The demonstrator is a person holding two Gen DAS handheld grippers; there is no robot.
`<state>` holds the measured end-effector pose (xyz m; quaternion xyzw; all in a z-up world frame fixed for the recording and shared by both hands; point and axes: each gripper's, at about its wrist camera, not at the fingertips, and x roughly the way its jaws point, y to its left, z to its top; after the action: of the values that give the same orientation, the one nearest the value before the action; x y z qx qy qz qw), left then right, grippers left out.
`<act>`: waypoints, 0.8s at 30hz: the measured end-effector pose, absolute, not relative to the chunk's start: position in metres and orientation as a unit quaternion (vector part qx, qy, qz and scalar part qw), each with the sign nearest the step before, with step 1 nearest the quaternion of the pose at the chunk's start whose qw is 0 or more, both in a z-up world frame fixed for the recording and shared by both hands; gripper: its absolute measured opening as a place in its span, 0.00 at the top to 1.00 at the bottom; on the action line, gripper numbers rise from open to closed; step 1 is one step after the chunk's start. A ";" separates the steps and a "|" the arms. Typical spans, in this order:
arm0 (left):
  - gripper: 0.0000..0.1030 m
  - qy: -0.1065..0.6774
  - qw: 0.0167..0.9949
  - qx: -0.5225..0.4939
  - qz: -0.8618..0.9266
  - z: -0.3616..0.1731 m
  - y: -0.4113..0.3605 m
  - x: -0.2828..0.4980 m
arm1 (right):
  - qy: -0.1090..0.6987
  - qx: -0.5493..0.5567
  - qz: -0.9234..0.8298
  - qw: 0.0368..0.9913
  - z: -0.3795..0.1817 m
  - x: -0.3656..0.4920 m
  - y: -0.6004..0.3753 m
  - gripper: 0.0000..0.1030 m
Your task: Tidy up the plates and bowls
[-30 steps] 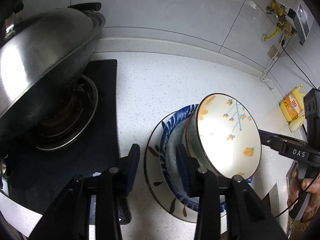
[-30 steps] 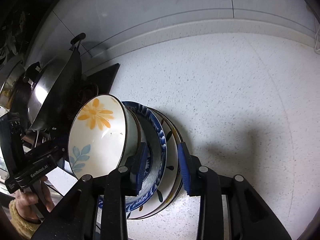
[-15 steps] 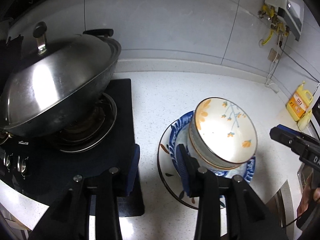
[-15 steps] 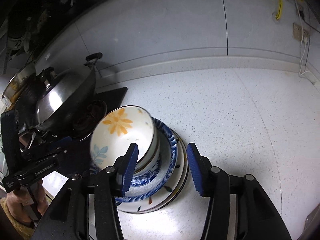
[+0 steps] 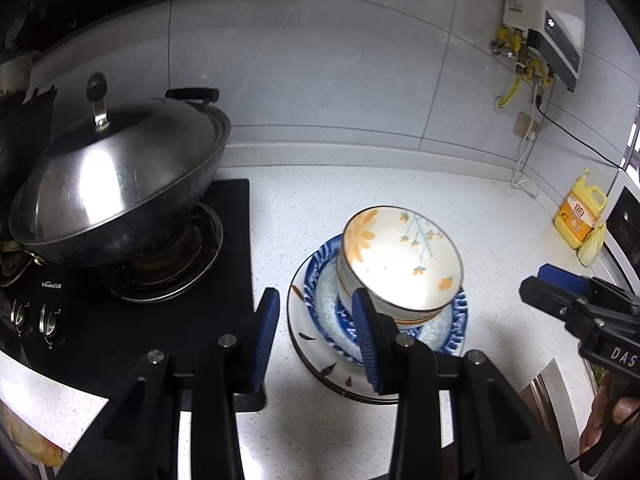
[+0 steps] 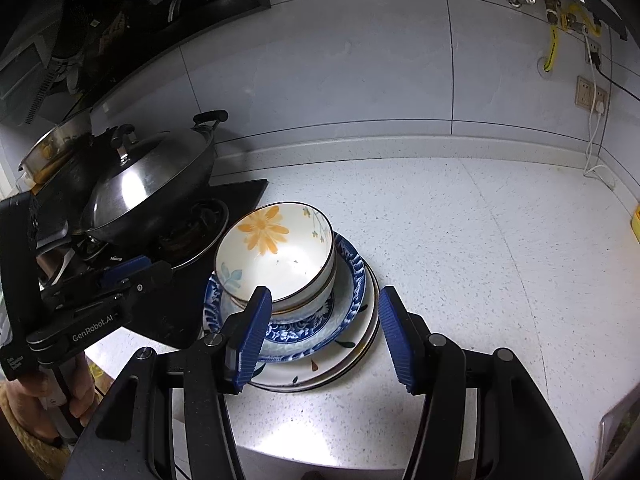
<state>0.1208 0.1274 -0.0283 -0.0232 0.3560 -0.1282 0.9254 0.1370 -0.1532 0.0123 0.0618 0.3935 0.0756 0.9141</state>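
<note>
Left wrist view: the left tool (image 5: 316,330) is open, with nothing between its blue pads. It hangs above the white bench (image 5: 400,188). Past it sits a stack of dishes. A white bowl (image 5: 398,262) with orange flowers is on top. The bowl sits in a blue plate (image 5: 320,276). The blue plate lies on a white plate (image 5: 298,326) with small leaf marks. A big wok with a shiny lid (image 5: 116,184) stands on the black stove (image 5: 232,240) at the left. A yellow bottle (image 5: 580,216) stands far off at the right. The right tool (image 5: 560,292) pokes in from the right side.

Right wrist view: the right tool (image 6: 324,334) has just been opening. Its blue pads now stand wide apart and grip nothing. The stack of dishes sits on the bench just past them, beside the stove. The left tool shows at the left, in a hand (image 6: 60,396).
</note>
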 end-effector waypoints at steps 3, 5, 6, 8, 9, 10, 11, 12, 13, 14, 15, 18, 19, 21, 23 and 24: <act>0.65 0.353 0.928 -0.021 -0.121 -0.023 0.124 0.114 | 0.390 0.063 0.080 0.915 0.015 0.130 -0.154 0.51; 0.65 0.354 0.927 -0.025 -0.118 -0.021 0.122 0.110 | 0.387 0.065 0.083 0.916 0.016 0.125 -0.156 0.51; 0.65 0.354 0.928 -0.027 -0.115 -0.020 0.121 0.107 | 0.386 0.067 0.086 0.916 0.016 0.123 -0.158 0.51; 0.65 0.354 0.928 -0.029 -0.110 -0.018 0.119 0.099 | 0.384 0.068 0.089 0.917 0.016 0.117 -0.161 0.51; 0.65 0.353 0.929 -0.030 -0.108 -0.017 0.117 0.094 | 0.383 0.068 0.089 0.917 0.016 0.113 -0.161 0.51; 0.65 0.352 0.930 -0.030 -0.102 -0.016 0.114 0.088 | 0.382 0.068 0.091 0.917 0.016 0.110 -0.164 0.51; 0.65 0.353 0.930 -0.029 -0.099 -0.015 0.111 0.083 | 0.382 0.069 0.094 0.917 0.016 0.105 -0.167 0.51; 0.65 0.354 0.930 -0.028 -0.098 -0.015 0.109 0.078 | 0.382 0.069 0.095 0.917 0.016 0.100 -0.169 0.51; 0.65 0.355 0.929 -0.028 -0.096 -0.015 0.106 0.072 | 0.381 0.071 0.096 0.917 0.016 0.094 -0.173 0.51; 0.65 0.356 0.929 -0.027 -0.094 -0.014 0.103 0.065 | 0.380 0.072 0.097 0.917 0.016 0.087 -0.178 0.51; 0.65 0.357 0.929 -0.025 -0.092 -0.015 0.099 0.058 | 0.380 0.073 0.098 0.917 0.016 0.082 -0.182 0.51; 0.65 0.356 0.930 -0.019 -0.086 -0.014 0.086 0.029 | 0.379 0.080 0.096 0.917 0.018 0.064 -0.193 0.51; 0.65 0.356 0.931 -0.017 -0.082 -0.014 0.082 0.020 | 0.378 0.080 0.096 0.918 0.020 0.057 -0.196 0.51; 0.65 0.356 0.931 -0.011 -0.073 -0.013 0.073 0.001 | 0.377 0.078 0.096 0.918 0.022 0.044 -0.200 0.51; 0.65 0.357 0.932 -0.008 -0.065 -0.011 0.066 -0.019 | 0.374 0.073 0.099 0.919 0.025 0.030 -0.204 0.51; 0.65 0.358 0.932 -0.006 -0.061 -0.010 0.064 -0.025 | 0.373 0.072 0.099 0.920 0.026 0.025 -0.205 0.51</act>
<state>-0.0251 0.0642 -0.0097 -0.0064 0.3577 -0.0612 0.9318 0.0253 -0.2045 0.0263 0.0721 0.3729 0.0993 0.9197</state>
